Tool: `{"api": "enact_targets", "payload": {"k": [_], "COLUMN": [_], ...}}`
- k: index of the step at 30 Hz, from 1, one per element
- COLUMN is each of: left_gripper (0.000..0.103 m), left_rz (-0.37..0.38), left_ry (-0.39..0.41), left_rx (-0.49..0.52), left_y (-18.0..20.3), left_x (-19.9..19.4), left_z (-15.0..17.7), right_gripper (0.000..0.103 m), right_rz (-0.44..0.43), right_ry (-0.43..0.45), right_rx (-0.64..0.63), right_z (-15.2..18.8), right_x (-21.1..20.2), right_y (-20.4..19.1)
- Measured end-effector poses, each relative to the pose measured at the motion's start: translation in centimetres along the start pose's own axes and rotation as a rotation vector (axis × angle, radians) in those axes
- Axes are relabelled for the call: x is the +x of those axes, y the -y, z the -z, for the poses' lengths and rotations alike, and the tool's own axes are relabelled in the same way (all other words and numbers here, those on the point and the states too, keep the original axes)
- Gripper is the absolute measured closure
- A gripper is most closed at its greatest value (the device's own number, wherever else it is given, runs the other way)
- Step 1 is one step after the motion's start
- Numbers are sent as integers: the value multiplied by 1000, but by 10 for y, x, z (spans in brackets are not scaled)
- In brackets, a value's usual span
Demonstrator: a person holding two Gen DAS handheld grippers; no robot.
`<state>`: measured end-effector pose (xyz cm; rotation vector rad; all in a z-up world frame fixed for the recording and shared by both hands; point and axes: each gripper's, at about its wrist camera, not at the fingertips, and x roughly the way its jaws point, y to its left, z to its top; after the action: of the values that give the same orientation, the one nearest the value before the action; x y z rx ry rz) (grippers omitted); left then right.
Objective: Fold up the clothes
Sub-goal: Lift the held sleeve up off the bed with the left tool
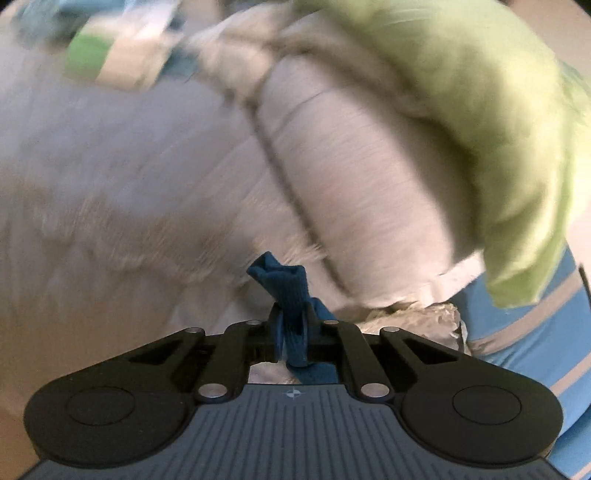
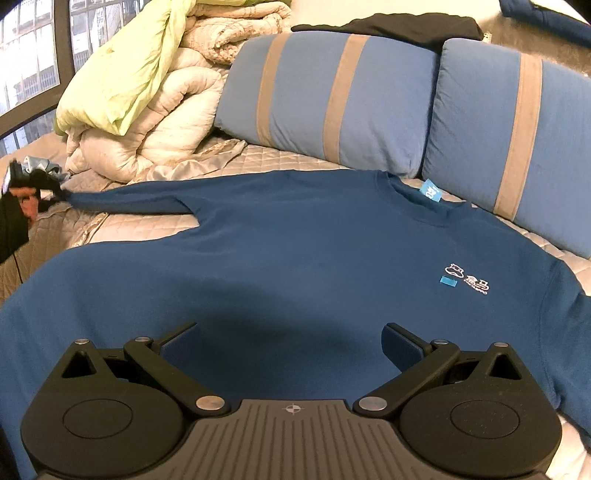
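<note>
The blue sweatshirt [image 2: 295,236] lies flat mid-bed [image 2: 280,158]. The left gripper [image 1: 293,332] is clamped on its sleeve cuff [image 1: 284,280]; the right gripper [image 2: 291,343] hovers agape, empty. Judged step: sleeve fold; next, carry cuff across the chest.

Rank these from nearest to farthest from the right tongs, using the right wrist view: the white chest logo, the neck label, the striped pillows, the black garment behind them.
From the right tongs, open over the blue sweatshirt:
1. White chest logo, on the sweatshirt, ahead right.
2. Neck label, at the collar.
3. Striped pillows, behind the collar.
4. Black garment, behind the pillows.
</note>
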<state>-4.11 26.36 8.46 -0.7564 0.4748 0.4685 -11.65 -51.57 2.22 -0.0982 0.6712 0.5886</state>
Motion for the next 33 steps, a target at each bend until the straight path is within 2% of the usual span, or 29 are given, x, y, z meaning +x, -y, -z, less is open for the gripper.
{"api": "enact_targets", "payload": {"k": [3, 9, 19, 25, 33], "left_gripper": [93, 93, 93, 93, 93], "left_rz": [5, 31, 140, 236, 328], "left_ry": [56, 139, 232, 235, 228], "left_rx": [115, 273, 589, 719, 916], "left_y": [35, 99, 200, 248, 298], "left_x": [-16, -40, -70, -72, -77], "left_z": [-6, -4, 36, 57, 109], "right_gripper": [0, 0, 0, 0, 0], "right_rz": [0, -3, -16, -14, -27], "right_ry": [2, 11, -3, -1, 1], "right_rx": [1, 17, 50, 50, 91], "right_z": [0, 2, 2, 2, 3], "right_x": [0, 0, 1, 1, 1], "right_y": [0, 3, 7, 7, 13]}}
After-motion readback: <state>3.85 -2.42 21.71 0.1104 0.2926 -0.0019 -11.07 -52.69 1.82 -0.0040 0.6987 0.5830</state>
